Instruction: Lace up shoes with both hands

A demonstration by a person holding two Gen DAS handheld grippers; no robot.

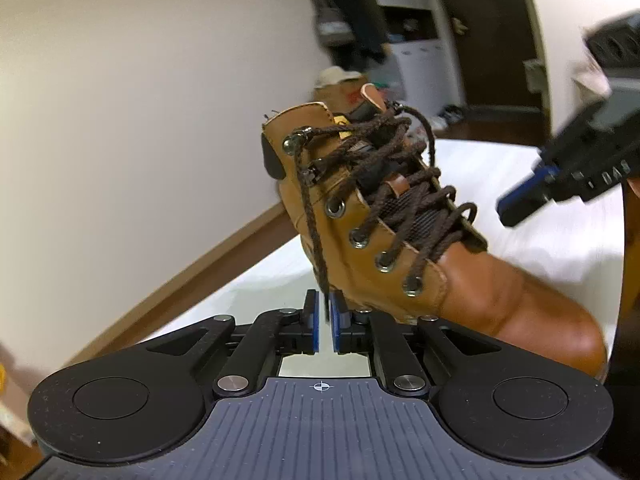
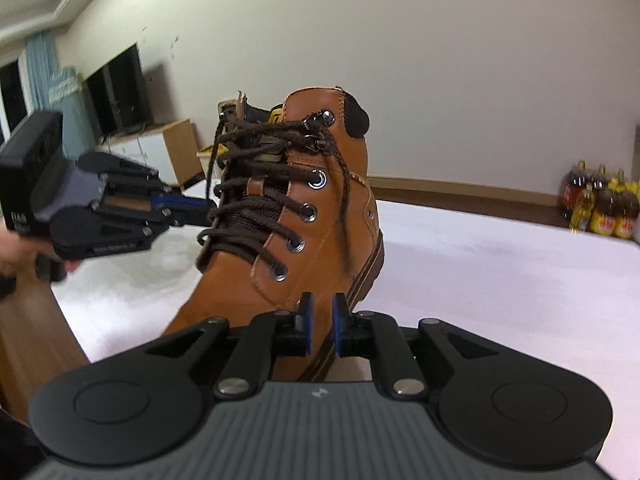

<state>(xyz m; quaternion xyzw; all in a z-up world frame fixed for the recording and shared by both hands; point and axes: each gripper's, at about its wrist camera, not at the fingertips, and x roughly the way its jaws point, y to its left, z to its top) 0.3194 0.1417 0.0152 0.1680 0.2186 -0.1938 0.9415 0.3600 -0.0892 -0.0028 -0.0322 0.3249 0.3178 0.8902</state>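
Observation:
A tan leather boot (image 1: 400, 272) stands on the white table, laced with dark brown cord through its eyelets and top hooks. One loose lace end (image 1: 310, 216) hangs from the top hook down into the narrow gap of my left gripper (image 1: 325, 320). Its blue pads stand slightly apart and do not press the cord. In the right wrist view the boot (image 2: 320, 240) fills the middle and the left gripper (image 2: 196, 208) reaches its laces from the left. My right gripper (image 2: 323, 324) is open beside the boot's side, nothing between its pads. The other lace end (image 2: 345, 216) hangs just beyond it.
The white table top (image 2: 480, 260) stretches right of the boot; its wooden edge (image 2: 36, 320) is at the lower left. Several oil bottles (image 2: 600, 208) stand at the far right. A dark screen (image 2: 120, 92) sits on a cabinet behind. The right gripper (image 1: 516, 204) hovers right of the boot.

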